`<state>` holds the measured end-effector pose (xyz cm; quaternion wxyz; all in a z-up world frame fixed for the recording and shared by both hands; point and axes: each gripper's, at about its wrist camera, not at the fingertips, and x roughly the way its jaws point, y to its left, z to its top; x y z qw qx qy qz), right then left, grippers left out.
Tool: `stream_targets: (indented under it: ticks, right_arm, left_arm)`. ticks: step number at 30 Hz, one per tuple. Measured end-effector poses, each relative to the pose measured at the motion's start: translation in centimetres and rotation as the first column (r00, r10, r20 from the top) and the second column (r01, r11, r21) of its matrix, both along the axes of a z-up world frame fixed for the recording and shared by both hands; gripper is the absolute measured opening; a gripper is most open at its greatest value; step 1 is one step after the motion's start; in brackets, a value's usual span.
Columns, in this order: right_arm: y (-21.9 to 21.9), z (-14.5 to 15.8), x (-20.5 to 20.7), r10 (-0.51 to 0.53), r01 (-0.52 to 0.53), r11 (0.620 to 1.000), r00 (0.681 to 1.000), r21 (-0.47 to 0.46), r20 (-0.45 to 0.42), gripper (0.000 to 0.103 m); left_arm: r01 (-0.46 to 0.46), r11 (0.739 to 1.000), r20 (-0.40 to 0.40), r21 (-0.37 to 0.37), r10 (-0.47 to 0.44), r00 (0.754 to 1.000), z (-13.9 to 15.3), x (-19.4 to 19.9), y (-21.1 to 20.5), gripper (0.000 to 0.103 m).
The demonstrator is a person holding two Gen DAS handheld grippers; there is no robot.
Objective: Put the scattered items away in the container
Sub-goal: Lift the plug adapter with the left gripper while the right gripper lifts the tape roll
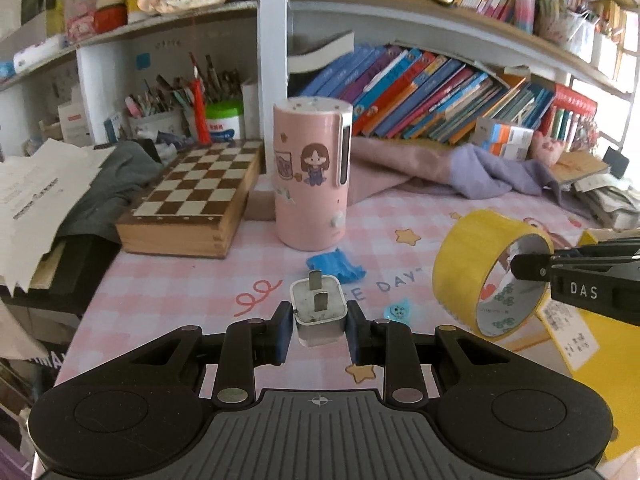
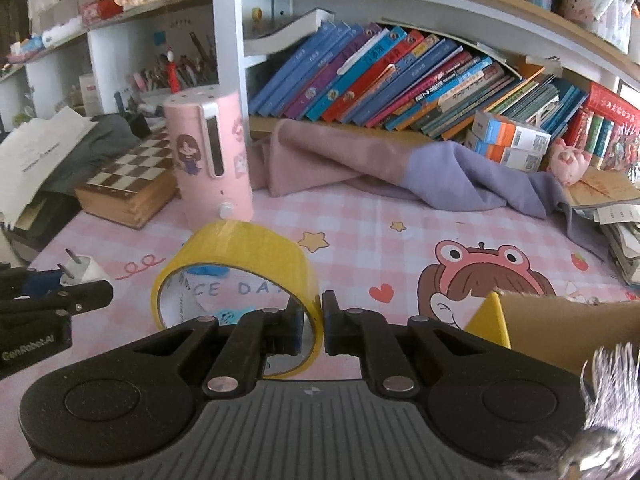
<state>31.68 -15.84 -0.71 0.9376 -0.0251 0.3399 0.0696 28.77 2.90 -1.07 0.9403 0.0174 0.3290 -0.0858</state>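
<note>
My left gripper (image 1: 319,322) is shut on a white plug adapter (image 1: 319,308), prongs pointing up, held above the pink checked table cover. It also shows in the right wrist view (image 2: 82,270) at far left. My right gripper (image 2: 312,326) is shut on the wall of a yellow tape roll (image 2: 240,256), one finger inside the ring, one outside. The roll also shows in the left wrist view (image 1: 478,256) to the right of the adapter. A yellow cardboard box (image 2: 560,328) stands open at lower right; it also shows in the left wrist view (image 1: 592,364). A crumpled blue scrap (image 1: 336,266) lies beyond the adapter.
A pink cylindrical dispenser (image 1: 312,176) stands at mid table. A wooden chessboard box (image 1: 196,204) lies to its left. Pink and purple cloth (image 2: 380,168) is bunched in front of leaning books (image 2: 400,80). Papers pile at the left edge (image 1: 36,200).
</note>
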Motion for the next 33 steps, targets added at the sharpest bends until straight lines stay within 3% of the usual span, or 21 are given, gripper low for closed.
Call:
stream_targets:
  ticks: [18, 33]
  right_arm:
    - [1.2, 2.6, -8.2, 0.033, -0.034, 0.999, 0.999, 0.017, 0.035, 0.009]
    - [1.3, 3.7, -18.6, -0.004, 0.001, 0.998, 0.999, 0.060, 0.054, 0.009]
  left_arm:
    - [0.068, 0.997, 0.055, -0.038, -0.066, 0.996, 2.6, -8.4, 1.5, 0.026]
    - [0.092, 0.992, 0.083, -0.089, -0.085, 0.993, 4.5, -17.5, 3.6, 0.026]
